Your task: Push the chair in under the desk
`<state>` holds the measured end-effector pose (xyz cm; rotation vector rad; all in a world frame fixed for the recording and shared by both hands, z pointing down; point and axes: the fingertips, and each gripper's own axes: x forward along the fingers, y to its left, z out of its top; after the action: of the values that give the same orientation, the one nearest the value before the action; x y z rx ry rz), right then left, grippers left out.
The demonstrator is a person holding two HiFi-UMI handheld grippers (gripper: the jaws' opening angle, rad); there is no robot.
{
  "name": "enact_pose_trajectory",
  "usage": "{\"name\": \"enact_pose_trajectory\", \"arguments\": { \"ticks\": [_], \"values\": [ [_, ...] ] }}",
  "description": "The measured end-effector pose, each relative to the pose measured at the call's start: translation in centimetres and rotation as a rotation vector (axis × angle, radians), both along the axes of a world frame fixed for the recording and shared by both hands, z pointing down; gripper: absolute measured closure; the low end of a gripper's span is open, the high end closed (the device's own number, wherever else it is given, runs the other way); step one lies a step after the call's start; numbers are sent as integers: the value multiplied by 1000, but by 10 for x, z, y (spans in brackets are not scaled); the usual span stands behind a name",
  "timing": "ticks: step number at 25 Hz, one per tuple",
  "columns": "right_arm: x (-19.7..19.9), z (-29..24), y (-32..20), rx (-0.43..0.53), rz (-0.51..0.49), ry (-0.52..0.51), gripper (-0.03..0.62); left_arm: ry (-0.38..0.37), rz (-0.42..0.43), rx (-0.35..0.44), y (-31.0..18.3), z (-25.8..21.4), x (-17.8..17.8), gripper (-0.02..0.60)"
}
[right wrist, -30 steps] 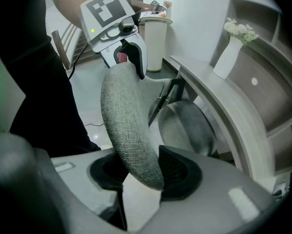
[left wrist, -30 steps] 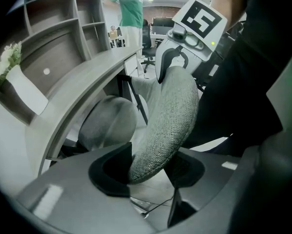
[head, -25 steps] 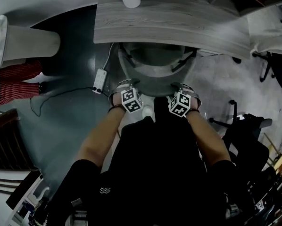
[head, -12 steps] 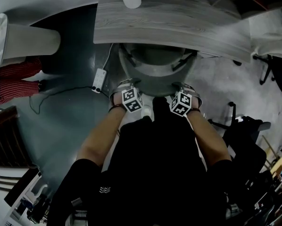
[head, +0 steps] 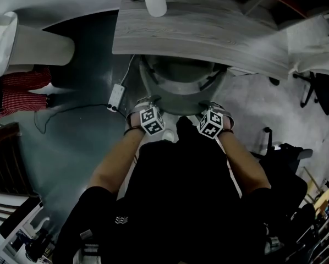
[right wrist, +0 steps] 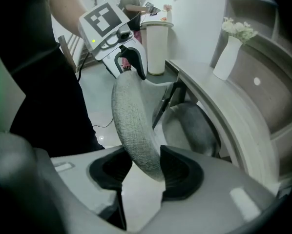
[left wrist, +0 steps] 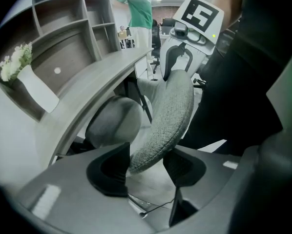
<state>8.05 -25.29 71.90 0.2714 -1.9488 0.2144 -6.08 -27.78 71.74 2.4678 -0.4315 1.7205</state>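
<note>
A grey fabric office chair stands with its seat (head: 181, 70) under the pale wood-grain desk (head: 208, 26) and its curved backrest (head: 181, 99) just outside the desk's edge. My left gripper (head: 145, 100) holds the backrest's left end and my right gripper (head: 214, 104) its right end. In the left gripper view the backrest (left wrist: 168, 116) runs down between the black pads of the left gripper (left wrist: 148, 167), touching both. The right gripper view shows the backrest (right wrist: 131, 116) likewise between the pads of the right gripper (right wrist: 143, 172). Both pairs of jaws are opening slightly.
A white vase (head: 155, 1) with flowers stands on the desk. A white power strip (head: 116, 96) with its cable lies on the floor left of the chair. A white pedestal (head: 40, 44) and a person in red trousers (head: 21, 89) are at left; black office chairs (head: 285, 158) at right.
The backrest and both grippers have edged a little closer to the desk's edge. The view has shifted slightly, bringing more of the vase into sight.
</note>
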Motion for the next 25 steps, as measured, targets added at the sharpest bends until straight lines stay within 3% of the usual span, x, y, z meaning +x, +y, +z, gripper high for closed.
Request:
{"name": "enact_pose_trajectory", "arguments": {
  "ticks": [5,8,9,11,14,22,25],
  "values": [
    [9,-36,-1,-37,67,-98,418,48,-106,18,2,-29,-7,362],
    [16,-71,-16,-27,216,-233,419,150,-213,37,2,-53,-11,365],
    [19,-82,-24,-11,260,-270,419,204,-269,51,-2,-65,-13,398],
    [24,-101,-38,40,310,-314,421,305,-376,89,-16,-89,-15,413],
    [31,-129,-58,135,358,-365,428,415,-460,171,-38,-129,-13,436],
    [56,-220,-106,361,600,-615,431,616,-562,345,-86,-220,-6,460],
    [65,-250,-117,439,633,-686,433,661,-591,436,-96,-252,-10,485]
  ]
}}
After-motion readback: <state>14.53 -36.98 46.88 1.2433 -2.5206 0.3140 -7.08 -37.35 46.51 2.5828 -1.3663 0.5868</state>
